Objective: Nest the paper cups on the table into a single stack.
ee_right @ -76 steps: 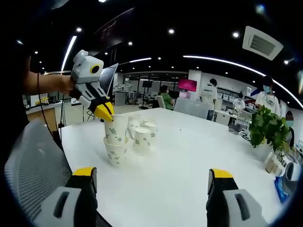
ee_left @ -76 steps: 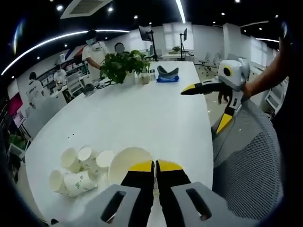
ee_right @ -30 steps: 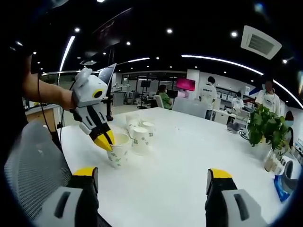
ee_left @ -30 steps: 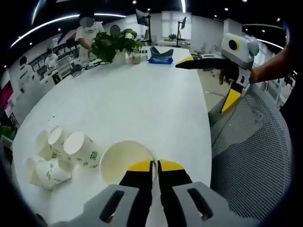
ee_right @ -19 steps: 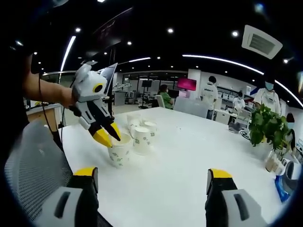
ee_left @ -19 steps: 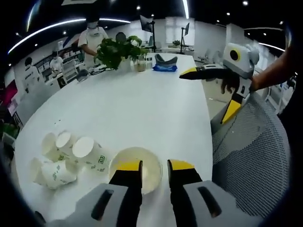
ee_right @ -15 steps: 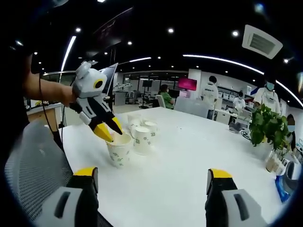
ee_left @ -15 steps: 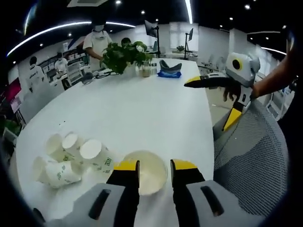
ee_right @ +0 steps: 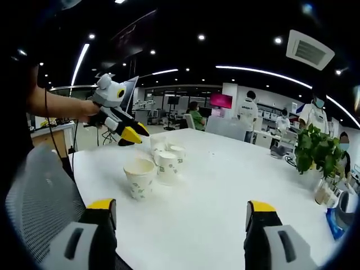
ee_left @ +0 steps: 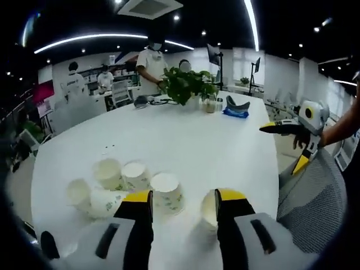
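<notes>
On the white worktop (ee_right: 225, 185) we see an upright white paper cup with green print (ee_right: 140, 178); the left hand-held gripper (ee_right: 133, 135) hangs above, apart from it, jaws parted, empty. In its own view, one jaw half hides that cup. The right hand-held gripper (ee_right: 180, 216) gapes wide, empty.

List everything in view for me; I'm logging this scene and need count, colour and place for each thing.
Stacked cup: one stack, white with green print, upright on the table, near edge.
Loose paper cups: a cluster, exact count unclear, white with green print, beside the stack.
Table: one, white.
Potted plant: one, green, far end of the table.
Blue cloth: one, far end, dark object on top.
Mesh chair: one, grey, beside the table.
People: several, in the background.
Left gripper: yellow tips, open, above the cups.
Right gripper: yellow tips, wide open, empty.
</notes>
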The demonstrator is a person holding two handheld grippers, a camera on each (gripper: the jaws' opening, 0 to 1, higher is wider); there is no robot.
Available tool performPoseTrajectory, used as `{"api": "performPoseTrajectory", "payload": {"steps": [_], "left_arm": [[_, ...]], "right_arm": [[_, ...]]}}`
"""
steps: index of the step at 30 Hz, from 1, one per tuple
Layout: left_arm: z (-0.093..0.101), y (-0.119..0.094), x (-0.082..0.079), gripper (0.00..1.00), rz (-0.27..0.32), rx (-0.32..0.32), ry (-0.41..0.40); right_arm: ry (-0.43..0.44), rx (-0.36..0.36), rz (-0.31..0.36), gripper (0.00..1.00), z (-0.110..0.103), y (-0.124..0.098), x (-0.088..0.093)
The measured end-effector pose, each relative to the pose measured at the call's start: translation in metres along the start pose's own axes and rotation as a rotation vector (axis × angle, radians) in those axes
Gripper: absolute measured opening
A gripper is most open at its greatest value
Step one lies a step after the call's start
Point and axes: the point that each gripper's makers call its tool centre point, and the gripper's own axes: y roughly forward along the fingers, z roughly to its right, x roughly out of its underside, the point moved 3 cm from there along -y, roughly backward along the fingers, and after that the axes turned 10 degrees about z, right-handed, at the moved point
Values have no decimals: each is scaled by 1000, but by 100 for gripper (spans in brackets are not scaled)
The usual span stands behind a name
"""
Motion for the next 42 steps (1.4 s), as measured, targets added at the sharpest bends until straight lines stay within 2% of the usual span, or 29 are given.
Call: {"api": "performPoseTrajectory", "payload": {"steps": [8,16,24,28,31,36,42], "left_arm": [[-57,-4,2,42,3,-97,2],[-95,4,3,38,1,-187,23],[-129,15,16,29,-14,-242,-25],[-137,21,18,24,-17,-265,-31],[-150,29,27,19,-38,-281,-23],[-157,34,30,15,-54,-285,-35],[-156,36,32,10,-91,-266,-30]], "right_arm": [[-1,8,0,97,1,0,0],[-3,12,-3,97,2,0,0],[-4,16,-10,97,3,0,1],[-5,16,-15,97,3,0,1],[-4,19,-16,96,4,-1,2],[-3,23,-17,96,4,-1,2],[0,25,-23,96,5,-1,3]]}}
